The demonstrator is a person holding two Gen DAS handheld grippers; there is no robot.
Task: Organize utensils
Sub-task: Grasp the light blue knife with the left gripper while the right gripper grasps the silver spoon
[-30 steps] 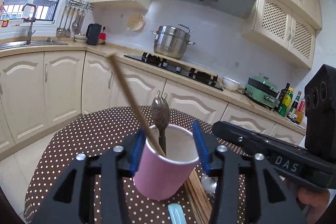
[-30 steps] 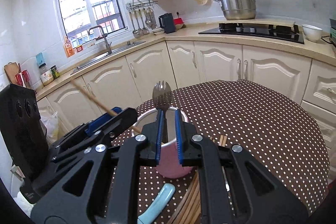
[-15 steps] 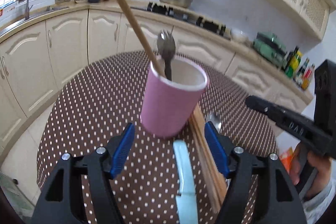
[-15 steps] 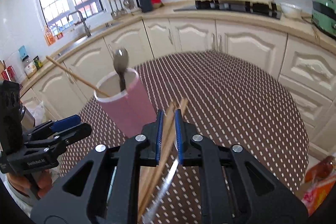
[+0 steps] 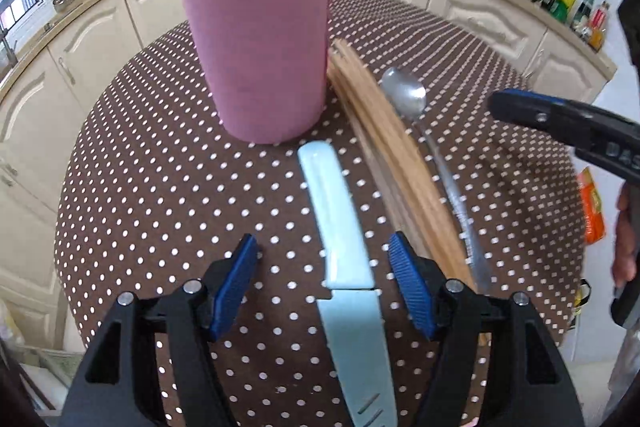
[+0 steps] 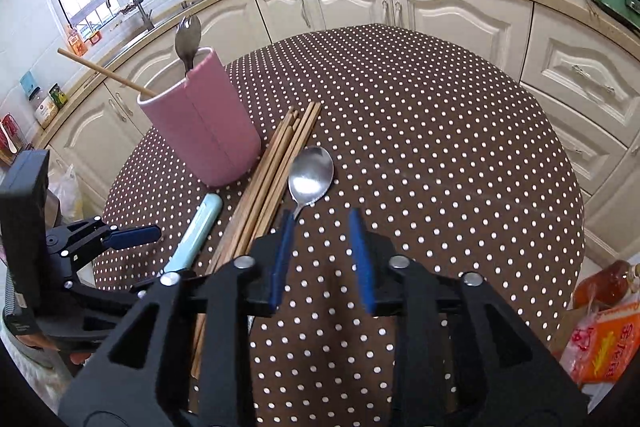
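A pink cup stands on the dotted table with a spork and one chopstick in it. My left gripper is open, its blue pads on either side of a light blue knife without touching it. Right of the knife lie a bundle of wooden chopsticks and a steel spoon. My right gripper hangs just right of the spoon's handle. Its jaws are opening and nothing is between them.
The round table has a brown polka-dot cloth, with cream kitchen cabinets around it. An orange packet and a bottle sit off the table's right edge. A hand holds the right gripper.
My left gripper let go of the pink cup, drew back and tipped down over the knife. My right gripper left the spork in the cup, drew back and opened by the spoon's handle.
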